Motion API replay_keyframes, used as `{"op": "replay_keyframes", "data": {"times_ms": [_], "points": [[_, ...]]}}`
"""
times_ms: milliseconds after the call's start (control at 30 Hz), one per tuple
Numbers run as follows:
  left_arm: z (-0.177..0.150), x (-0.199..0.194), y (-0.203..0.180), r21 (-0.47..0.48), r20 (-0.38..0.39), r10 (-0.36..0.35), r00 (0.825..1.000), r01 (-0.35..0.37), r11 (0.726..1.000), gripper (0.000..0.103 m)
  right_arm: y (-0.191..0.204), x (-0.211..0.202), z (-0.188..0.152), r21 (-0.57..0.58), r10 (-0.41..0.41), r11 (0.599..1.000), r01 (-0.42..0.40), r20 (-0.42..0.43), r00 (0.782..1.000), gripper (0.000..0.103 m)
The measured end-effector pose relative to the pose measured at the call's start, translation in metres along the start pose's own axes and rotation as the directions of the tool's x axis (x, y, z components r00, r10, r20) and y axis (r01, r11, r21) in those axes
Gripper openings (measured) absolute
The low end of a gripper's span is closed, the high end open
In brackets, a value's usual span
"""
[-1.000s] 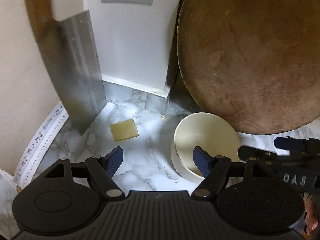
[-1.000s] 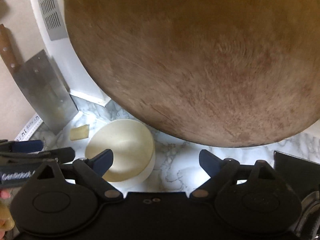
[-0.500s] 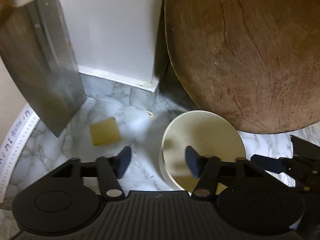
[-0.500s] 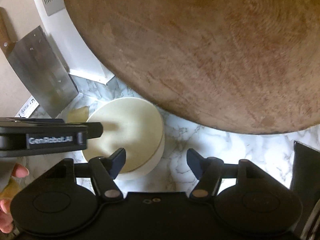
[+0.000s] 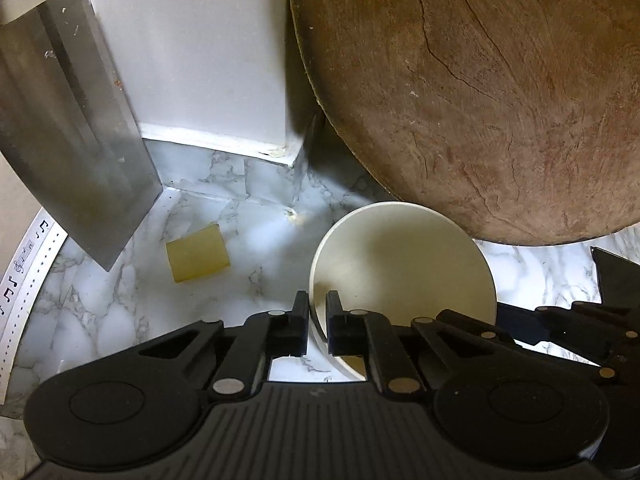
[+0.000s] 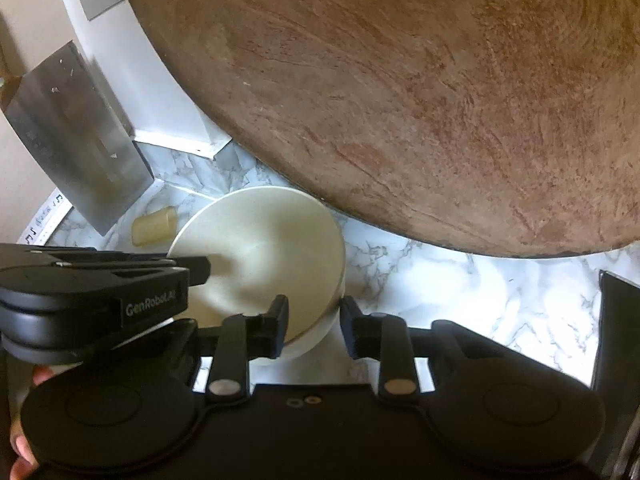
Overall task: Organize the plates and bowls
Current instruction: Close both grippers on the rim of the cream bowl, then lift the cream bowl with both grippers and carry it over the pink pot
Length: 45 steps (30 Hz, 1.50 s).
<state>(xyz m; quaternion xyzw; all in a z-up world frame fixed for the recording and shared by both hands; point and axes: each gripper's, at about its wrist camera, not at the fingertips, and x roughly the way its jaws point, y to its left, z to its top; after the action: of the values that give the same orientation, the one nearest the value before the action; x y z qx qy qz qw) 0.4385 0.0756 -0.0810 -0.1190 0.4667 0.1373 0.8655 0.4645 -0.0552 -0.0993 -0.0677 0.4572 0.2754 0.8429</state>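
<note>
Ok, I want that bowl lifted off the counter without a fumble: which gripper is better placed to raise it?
Left. The left gripper grips the bowl by its rim, one finger inside, one outside. The right gripper straddles the opposite rim, but its jaws are closing and do not clearly press yet.

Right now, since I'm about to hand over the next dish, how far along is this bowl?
Done: nothing visibly put away. In hand: the left gripper is shut on the cream bowl's near rim, and the fingers of the right gripper are closing with its other side between them. Left: the bowl sits on the marble counter, not yet lifted or placed.
</note>
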Motion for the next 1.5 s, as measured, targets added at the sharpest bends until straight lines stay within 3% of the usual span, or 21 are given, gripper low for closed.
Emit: {"op": "replay_keyframes", "data": {"times_ms": [233, 567, 1500], "points": [[-0.008, -0.008, 0.002, 0.026, -0.002, 0.001, 1.000, -0.001, 1.000, 0.007, -0.001, -0.006, 0.001, 0.002, -0.019, 1.000, 0.019, 0.005, 1.000, 0.018], [-0.022, -0.036, 0.011, 0.028, 0.008, 0.006, 1.000, -0.006, 1.000, 0.007, 0.011, -0.028, -0.006, -0.022, 0.000, 1.000, 0.000, 0.014, 1.000, 0.017], [-0.105, -0.189, 0.065, -0.007, 0.102, 0.008, 0.995, -0.008, 1.000, 0.008, 0.104, -0.157, -0.047, -0.147, 0.058, 0.988, -0.040, 0.121, 0.991, 0.017]]}}
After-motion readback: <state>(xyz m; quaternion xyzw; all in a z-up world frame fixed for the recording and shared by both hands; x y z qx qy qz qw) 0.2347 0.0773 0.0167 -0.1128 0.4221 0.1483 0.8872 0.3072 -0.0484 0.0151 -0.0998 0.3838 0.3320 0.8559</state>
